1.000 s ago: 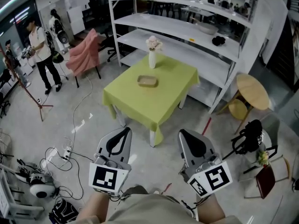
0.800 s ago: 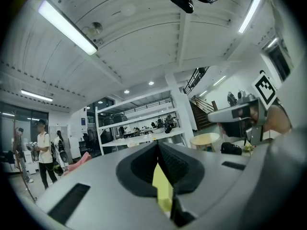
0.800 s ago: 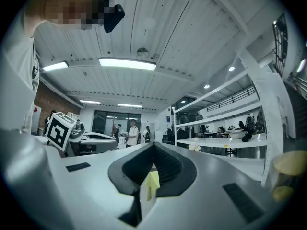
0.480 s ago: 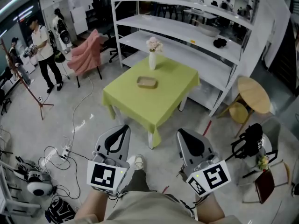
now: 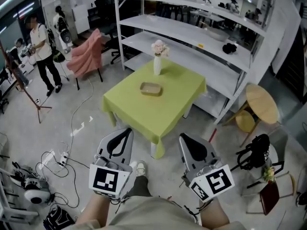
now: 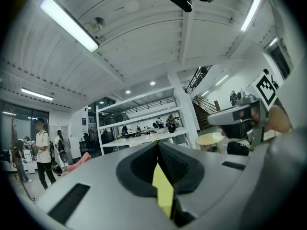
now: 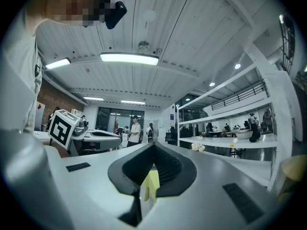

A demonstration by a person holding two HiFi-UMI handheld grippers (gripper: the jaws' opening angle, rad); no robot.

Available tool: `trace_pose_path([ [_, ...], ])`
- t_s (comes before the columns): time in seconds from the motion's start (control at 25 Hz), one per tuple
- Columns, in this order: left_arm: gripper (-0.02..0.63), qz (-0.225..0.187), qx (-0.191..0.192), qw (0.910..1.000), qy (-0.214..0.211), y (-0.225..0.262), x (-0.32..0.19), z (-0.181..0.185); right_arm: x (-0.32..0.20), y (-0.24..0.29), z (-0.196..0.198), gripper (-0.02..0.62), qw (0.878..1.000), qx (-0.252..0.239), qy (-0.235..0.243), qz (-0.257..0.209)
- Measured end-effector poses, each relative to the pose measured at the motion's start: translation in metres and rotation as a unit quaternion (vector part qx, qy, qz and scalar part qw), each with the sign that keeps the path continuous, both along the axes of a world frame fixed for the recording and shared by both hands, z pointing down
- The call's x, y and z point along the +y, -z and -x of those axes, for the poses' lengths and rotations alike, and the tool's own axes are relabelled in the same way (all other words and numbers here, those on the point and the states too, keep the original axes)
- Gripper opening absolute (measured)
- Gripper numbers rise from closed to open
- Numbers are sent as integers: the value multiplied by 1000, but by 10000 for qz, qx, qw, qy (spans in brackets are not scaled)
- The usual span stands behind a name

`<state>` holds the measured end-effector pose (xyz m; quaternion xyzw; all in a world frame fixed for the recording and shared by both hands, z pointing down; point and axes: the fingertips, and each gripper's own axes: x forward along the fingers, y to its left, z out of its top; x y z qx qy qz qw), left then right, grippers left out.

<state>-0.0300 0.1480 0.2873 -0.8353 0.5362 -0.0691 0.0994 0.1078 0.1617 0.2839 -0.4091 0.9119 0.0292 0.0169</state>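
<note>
My left gripper (image 5: 124, 132) and right gripper (image 5: 185, 138) are held side by side close to the body, pointing at a table with a yellow-green cloth (image 5: 165, 110). Both are shut and hold nothing. A white vase of pale flowers (image 5: 157, 61) and a shallow wooden tray (image 5: 151, 88) stand on the table, well ahead of both grippers. In the left gripper view the jaws of the left gripper (image 6: 158, 150) meet in a thin line, with a sliver of the cloth (image 6: 164, 193) below it. The right gripper (image 7: 153, 150) looks the same in its own view.
White shelving (image 5: 192, 32) runs behind the table. A round wooden table (image 5: 261, 104) and a chair with a black bag (image 5: 253, 147) stand to the right. A pink-draped chair (image 5: 86, 54) and people (image 5: 42, 49) are at the left. Cables (image 5: 62, 157) lie on the floor.
The table has come slightly nearer in the head view, and a shoe now shows below, between the grippers. Both grippers keep their pose and stay shut.
</note>
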Motion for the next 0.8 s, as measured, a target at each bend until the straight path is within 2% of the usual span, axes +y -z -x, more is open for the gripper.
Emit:
trace_pose_path([
  [0.24, 6, 142, 146, 9997, -101, -6, -61, 16, -58, -6, 20, 6, 9998, 118, -60, 119],
  [0.56, 6, 247, 122, 9990, -351, -3, -168, 37, -155, -3, 47, 6, 9989, 234, -258, 317],
  [0.8, 6, 379, 99, 9984, -414, -6, -245, 67, -236, -8, 72, 6, 9978, 281, -376, 470],
])
